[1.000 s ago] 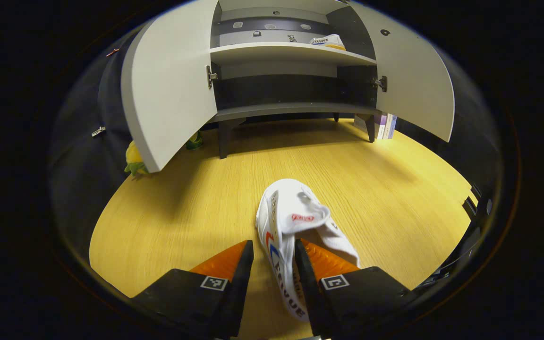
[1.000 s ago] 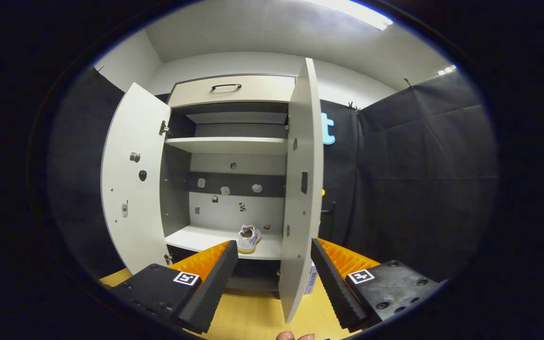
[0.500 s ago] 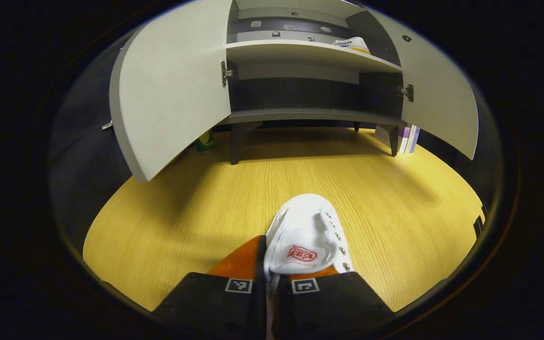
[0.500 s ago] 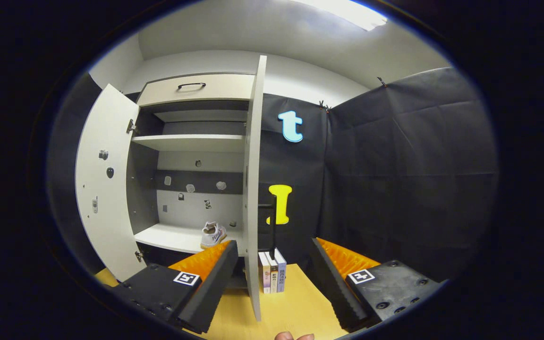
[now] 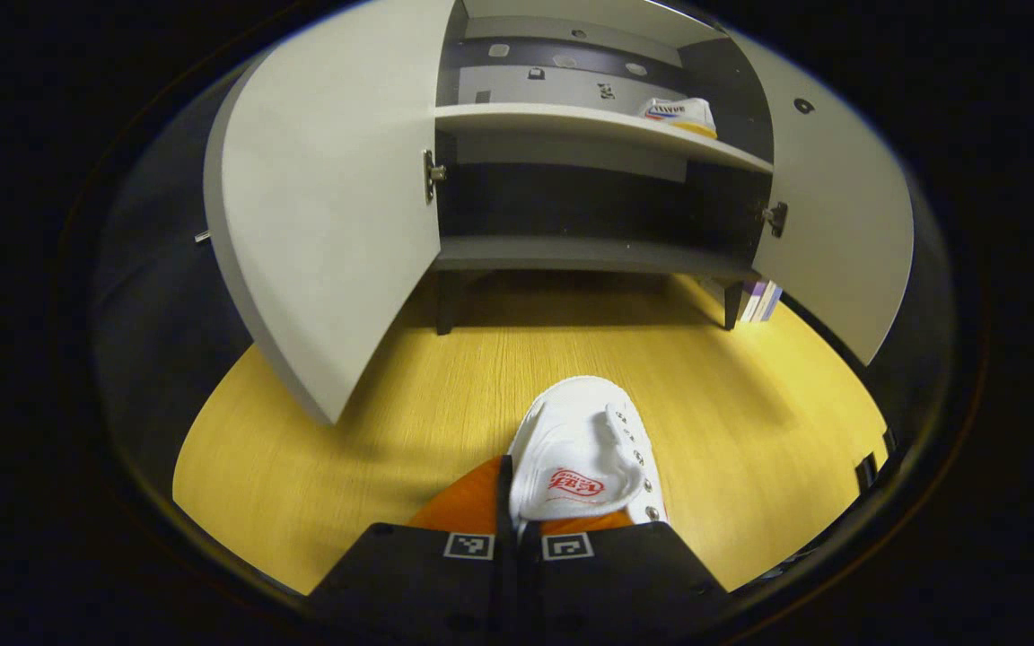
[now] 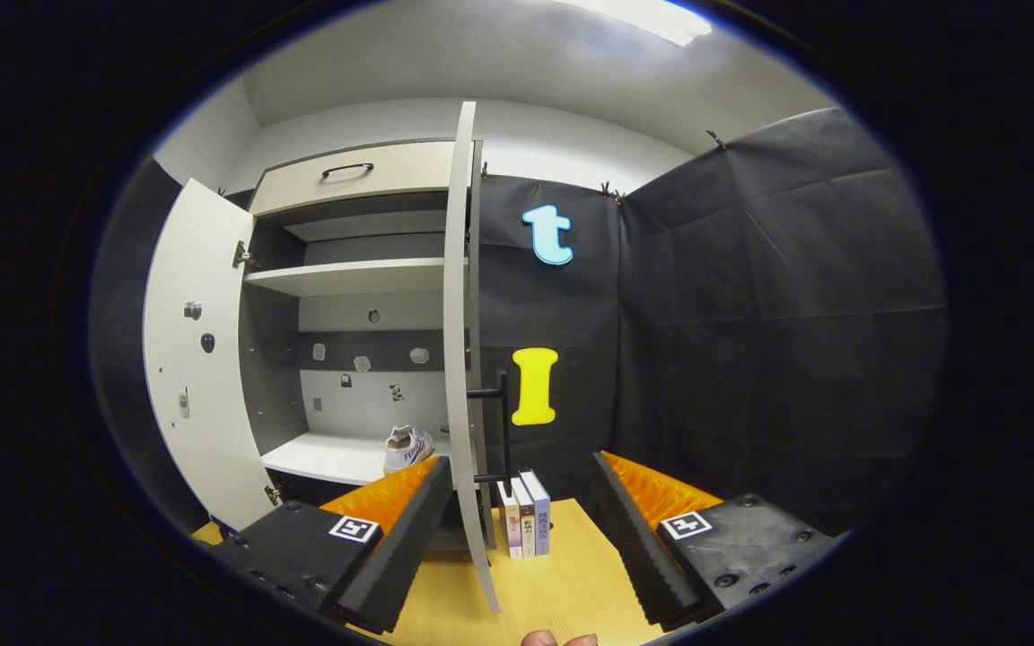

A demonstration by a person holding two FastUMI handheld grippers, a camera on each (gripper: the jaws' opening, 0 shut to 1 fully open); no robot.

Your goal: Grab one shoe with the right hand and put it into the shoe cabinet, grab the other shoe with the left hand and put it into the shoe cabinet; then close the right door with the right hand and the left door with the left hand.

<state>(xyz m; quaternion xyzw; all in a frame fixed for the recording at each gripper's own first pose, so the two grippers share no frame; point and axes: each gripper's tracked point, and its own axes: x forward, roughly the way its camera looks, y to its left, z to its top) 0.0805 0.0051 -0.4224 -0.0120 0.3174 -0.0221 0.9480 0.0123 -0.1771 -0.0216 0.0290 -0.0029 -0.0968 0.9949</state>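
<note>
We see the shoe cabinet (image 5: 571, 256) standing at the far side of the wooden floor (image 5: 319, 449), raised on dark legs, with both doors swung wide. In the left gripper view the left door (image 5: 328, 233) hangs open toward us and the right door (image 5: 840, 215) opens to the other side. In the right gripper view we look at the right door nearly edge-on, its black bar handle (image 6: 501, 426) on the outer face, and above the shelves sits a drawer (image 6: 346, 175) with a dark handle.

On the pale shelf (image 5: 589, 121) inside the cabinet rests one white shoe (image 5: 679, 115), toward the right end; we find it again in the right gripper view, just behind the door's edge. A few books (image 6: 526, 525) stand upright on the floor just beside the cabinet's right leg.

The other white shoe (image 5: 589, 449) is in the left gripper (image 5: 514, 547), well short of the cabinet and above the floor. Its fingers (image 5: 459, 511) are pressed close, pinching the shoe's rear edge between them, the toe pointing toward the cabinet.

The right gripper (image 6: 517, 538) holds nothing; its fingers (image 6: 391, 547) are spread wide, the door's edge showing in the gap.
</note>
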